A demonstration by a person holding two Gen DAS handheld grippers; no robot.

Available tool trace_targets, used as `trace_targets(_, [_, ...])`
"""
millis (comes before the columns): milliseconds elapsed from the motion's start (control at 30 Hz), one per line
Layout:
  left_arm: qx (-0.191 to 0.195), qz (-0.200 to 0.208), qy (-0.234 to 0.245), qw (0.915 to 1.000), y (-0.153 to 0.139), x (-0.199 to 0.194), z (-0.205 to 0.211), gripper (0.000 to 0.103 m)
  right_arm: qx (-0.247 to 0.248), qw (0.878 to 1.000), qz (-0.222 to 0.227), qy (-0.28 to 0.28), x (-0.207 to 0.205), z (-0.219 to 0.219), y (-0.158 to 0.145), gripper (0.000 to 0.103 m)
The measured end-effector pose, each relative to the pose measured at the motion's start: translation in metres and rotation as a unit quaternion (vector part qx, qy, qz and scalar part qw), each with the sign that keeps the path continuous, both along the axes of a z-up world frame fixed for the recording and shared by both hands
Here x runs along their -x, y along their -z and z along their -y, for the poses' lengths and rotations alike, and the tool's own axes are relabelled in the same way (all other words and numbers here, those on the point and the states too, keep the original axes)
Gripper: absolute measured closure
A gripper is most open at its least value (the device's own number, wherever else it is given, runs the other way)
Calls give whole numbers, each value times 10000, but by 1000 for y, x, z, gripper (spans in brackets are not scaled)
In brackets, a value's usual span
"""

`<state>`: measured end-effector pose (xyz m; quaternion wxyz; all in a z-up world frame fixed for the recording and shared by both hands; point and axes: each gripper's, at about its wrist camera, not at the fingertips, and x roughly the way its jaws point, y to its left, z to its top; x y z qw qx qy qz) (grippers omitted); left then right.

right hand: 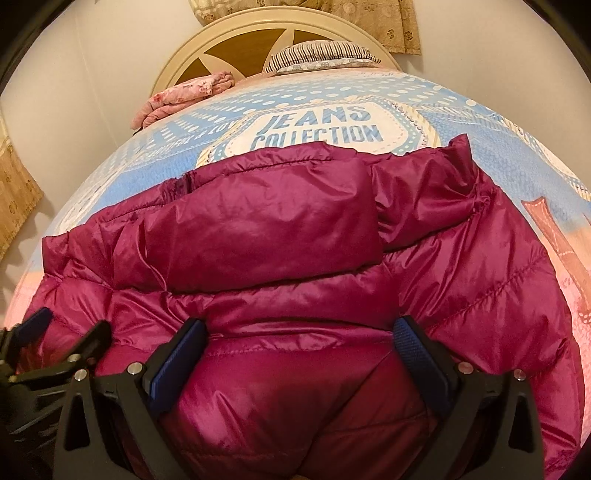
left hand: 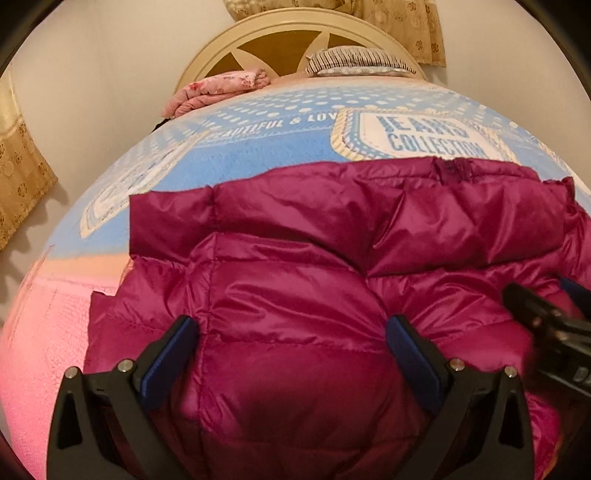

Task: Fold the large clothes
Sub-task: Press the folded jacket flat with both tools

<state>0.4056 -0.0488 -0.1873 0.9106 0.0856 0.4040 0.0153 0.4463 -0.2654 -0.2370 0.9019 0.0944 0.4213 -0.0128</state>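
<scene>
Magenta puffer jacket (left hand: 295, 258) on bed (left hand: 258, 147); left gripper (left hand: 291, 328) and right gripper (right hand: 301, 330) fingers spread wide, jacket bulging between them.

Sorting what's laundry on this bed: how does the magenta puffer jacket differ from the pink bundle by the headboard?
The puffer jacket is shiny, quilted, plain magenta; the pink bundle is matte, pale and flowered. The jacket is spread near both claws; the bundle sits crumpled, far off by the headboard. Both lie on the bedspread.

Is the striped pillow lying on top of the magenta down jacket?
No, the striped pillow lies far off at the headboard, while the magenta down jacket covers the near bedspread.
</scene>
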Motion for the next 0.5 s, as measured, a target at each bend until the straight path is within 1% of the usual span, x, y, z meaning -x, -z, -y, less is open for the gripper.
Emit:
trace_targets(100, [66, -80, 11, 9999, 3, -2, -1, 0, -258, 9996, 28, 66, 6, 7, -10, 1])
trace_targets(133, [61, -82, 7, 9999, 3, -2, 0, 0, -387, 9991, 43, 174, 8, 12, -16, 1])
trace_targets(200, [35, -76, 6, 10000, 3, 0, 2, 0, -868, 9944, 214, 561, 14, 30, -35, 1])
trace_targets(233, [35, -68, 5, 10000, 4, 0, 2, 0, -968, 9926, 304, 661, 14, 37, -44, 1])
trace_targets(267, [39, -61, 5, 10000, 4, 0, 2, 0, -932, 9924, 377, 704, 12, 40, -51, 1])
trace_targets(300, [47, -58, 5, 10000, 4, 1, 2, 0, -766, 9932, 465, 742, 9, 43, -58, 1])
trace_targets(333, [54, -58, 6, 10000, 4, 1, 2, 0, -434, 9946, 532, 779, 4, 45, -63, 1])
trace_targets(367, [60, -56, 6, 10000, 4, 1, 2, 0, -80, 9956, 502, 783, -2, 45, -63, 1])
trace_targets(433, [71, -56, 6, 10000, 4, 0, 2, 0, 286, 9963, 268, 762, -14, 49, -50, 1])
trace_targets(500, [72, -56, 8, 10000, 4, 0, 2, 0, 362, 9962, 92, 792, -19, 55, -35, 2])
